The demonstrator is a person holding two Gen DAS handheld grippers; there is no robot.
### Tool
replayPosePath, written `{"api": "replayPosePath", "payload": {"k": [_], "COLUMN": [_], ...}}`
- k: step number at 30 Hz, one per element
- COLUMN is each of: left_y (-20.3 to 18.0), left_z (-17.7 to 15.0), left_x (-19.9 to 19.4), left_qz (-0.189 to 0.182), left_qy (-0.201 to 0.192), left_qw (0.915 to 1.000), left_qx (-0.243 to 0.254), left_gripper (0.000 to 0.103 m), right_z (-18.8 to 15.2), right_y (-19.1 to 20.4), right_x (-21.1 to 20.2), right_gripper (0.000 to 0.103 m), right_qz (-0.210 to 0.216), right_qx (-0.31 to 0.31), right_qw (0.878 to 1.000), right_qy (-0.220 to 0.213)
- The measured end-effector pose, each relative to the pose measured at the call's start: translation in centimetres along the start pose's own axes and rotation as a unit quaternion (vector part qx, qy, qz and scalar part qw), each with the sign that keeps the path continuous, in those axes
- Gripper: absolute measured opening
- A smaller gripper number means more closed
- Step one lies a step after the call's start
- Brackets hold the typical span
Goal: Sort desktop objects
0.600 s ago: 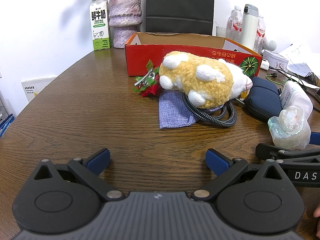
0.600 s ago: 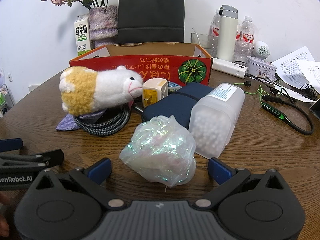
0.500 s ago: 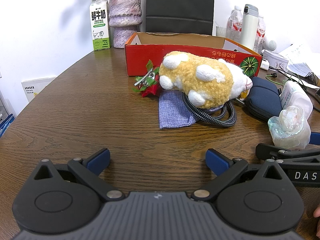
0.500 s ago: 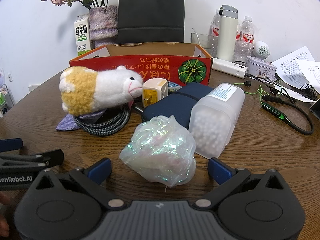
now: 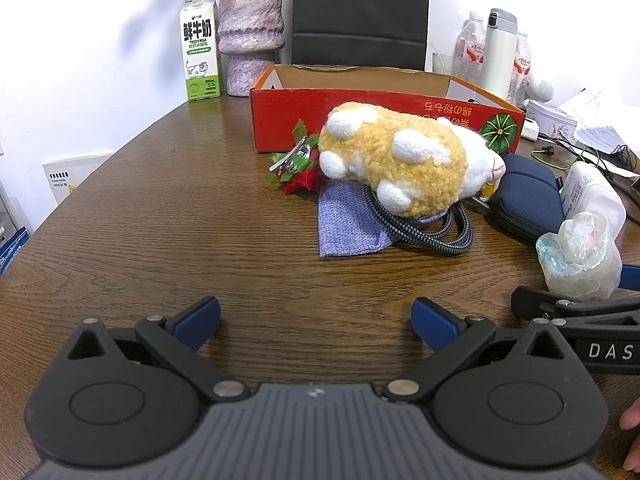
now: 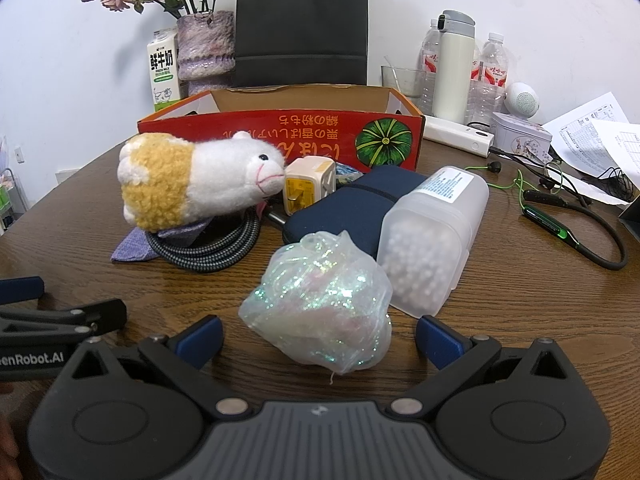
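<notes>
Pouch [image 6: 316, 304] before right gripper [image 6: 318, 338], plush [image 6: 200, 180] beyond

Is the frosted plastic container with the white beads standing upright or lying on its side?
Lying on its side. In the right wrist view the frosted container rests lengthwise on the table, labelled end pointing away, leaning against the navy pouch.

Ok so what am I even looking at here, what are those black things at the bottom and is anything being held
Those are two hand-held grippers, one in each of a person's hands, each with a camera looking out along its fingers. One picture is from the left gripper, the other from the right gripper. Both are open and hold nothing. On the wooden table lie a plush toy, a shiny plastic bag, a navy pouch, a clear container of white beads and a coiled cable, in front of a red box.
</notes>
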State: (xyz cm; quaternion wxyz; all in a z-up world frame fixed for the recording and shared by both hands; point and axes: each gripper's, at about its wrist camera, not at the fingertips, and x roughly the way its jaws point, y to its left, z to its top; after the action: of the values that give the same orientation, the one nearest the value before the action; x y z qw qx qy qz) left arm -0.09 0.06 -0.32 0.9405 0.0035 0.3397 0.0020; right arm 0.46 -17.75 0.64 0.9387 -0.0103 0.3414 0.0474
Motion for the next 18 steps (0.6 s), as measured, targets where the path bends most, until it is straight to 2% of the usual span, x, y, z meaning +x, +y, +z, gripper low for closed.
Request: {"api": "replayPosePath", "payload": {"k": [6, 9, 10, 11, 12, 13, 14, 15, 18], "left_y": [0.0, 0.2, 0.3, 0.7, 1.0, 1.1, 1.2, 0.8, 0.5], "left_z": [0.0, -0.2, -0.1, -0.1, 0.2, 0.7, 1.4, 2.6, 5.4], "left_x": [0.0, -0.6, -1.2, -1.8, -2.0, -2.3, -2.3, -2.6, -0.5], "left_qz": [0.0, -0.019, -0.033, -0.05, -0.063, -0.075, -0.085, -0.092, -0.103], "left_qy": [0.0, -0.012, -0.024, -0.039, -0.053, -0.066, -0.073, -0.075, -0.056], "left_qw": [1.0, 0.9997, 0.9992, 0.998, 0.9966, 0.9948, 0.9934, 0.9924, 0.9915], "left_qx": [0.0, 0.003, -0.001, -0.007, -0.014, -0.021, -0.026, -0.031, -0.056], "left_gripper": [0.103, 0.103, 0.103, 0.103, 0.103, 0.103, 0.103, 0.103, 0.103], "right_z": [0.1, 0.1, 0.0, -0.2, -0.2, -0.2, 0.1, 0.4, 1.1], "right_y": [0.0, -0.3, -0.5, -1.6, -1.6, -2.2, -2.8, -2.8, -2.9], "right_x": [0.1, -0.1, -0.6, -2.4, -2.4, -3.3, -4.7, -5.1, -5.1], "right_gripper": [0.103, 0.103, 0.102, 0.102, 0.101, 0.1, 0.099, 0.093, 0.08], "right_qz": [0.001, 0.009, 0.016, 0.057, 0.057, 0.079, 0.087, 0.077, 0.07], "right_qx": [-0.001, -0.003, 0.003, 0.032, 0.032, 0.043, 0.04, 0.032, 0.018], "right_qw": [1.0, 1.0, 1.0, 0.998, 0.998, 0.996, 0.994, 0.995, 0.995], "right_qy": [0.0, 0.006, 0.007, -0.014, -0.014, -0.03, -0.053, -0.063, -0.074]}}
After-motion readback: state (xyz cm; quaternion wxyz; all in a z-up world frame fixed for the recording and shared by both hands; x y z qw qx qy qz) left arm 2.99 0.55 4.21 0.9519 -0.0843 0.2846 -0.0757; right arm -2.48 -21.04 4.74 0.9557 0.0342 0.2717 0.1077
